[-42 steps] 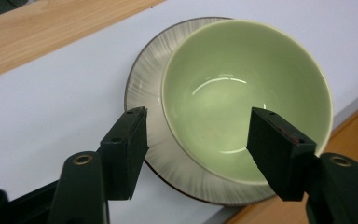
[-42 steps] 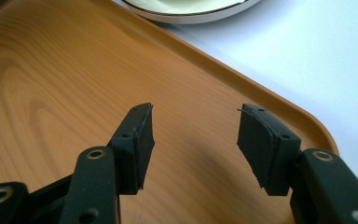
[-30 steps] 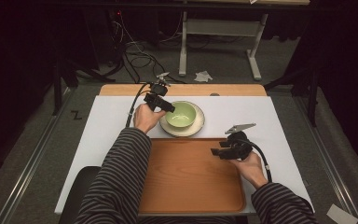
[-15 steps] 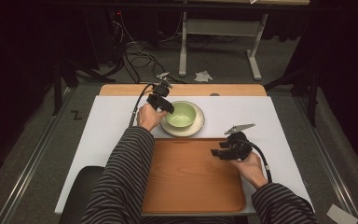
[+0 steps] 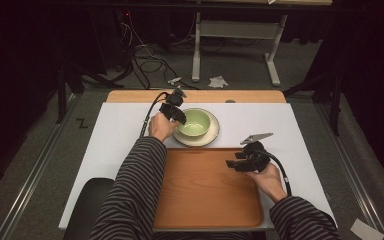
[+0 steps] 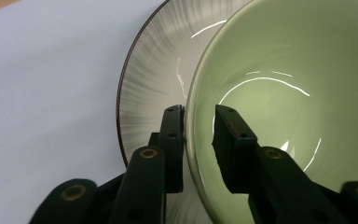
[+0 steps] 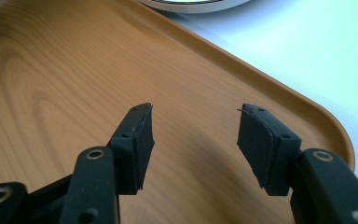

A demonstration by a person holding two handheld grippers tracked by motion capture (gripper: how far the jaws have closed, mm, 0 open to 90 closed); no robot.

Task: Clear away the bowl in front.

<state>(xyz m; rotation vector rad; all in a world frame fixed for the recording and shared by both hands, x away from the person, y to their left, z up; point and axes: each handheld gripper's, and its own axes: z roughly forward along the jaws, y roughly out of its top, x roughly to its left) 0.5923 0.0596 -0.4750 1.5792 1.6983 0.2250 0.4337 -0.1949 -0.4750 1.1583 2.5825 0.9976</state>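
- Two black jaws of the left gripper [image 6: 199, 135] straddle the rim of the green bowl [image 5: 194, 122], one outside, one inside; whether they press it cannot be told.
- No brand or writing reads on the bowl, the striped plate [image 6: 154, 79] beneath it, or the wooden tray [image 5: 205, 192].
- Bowl and plate sit on the white mat [image 5: 120, 135], just beyond the tray's far edge.
- Jaws spread and empty, the right gripper [image 7: 193, 144] hovers above the tray's right side, near its raised rim.
- Bare mat lies left of the plate and right of the tray.
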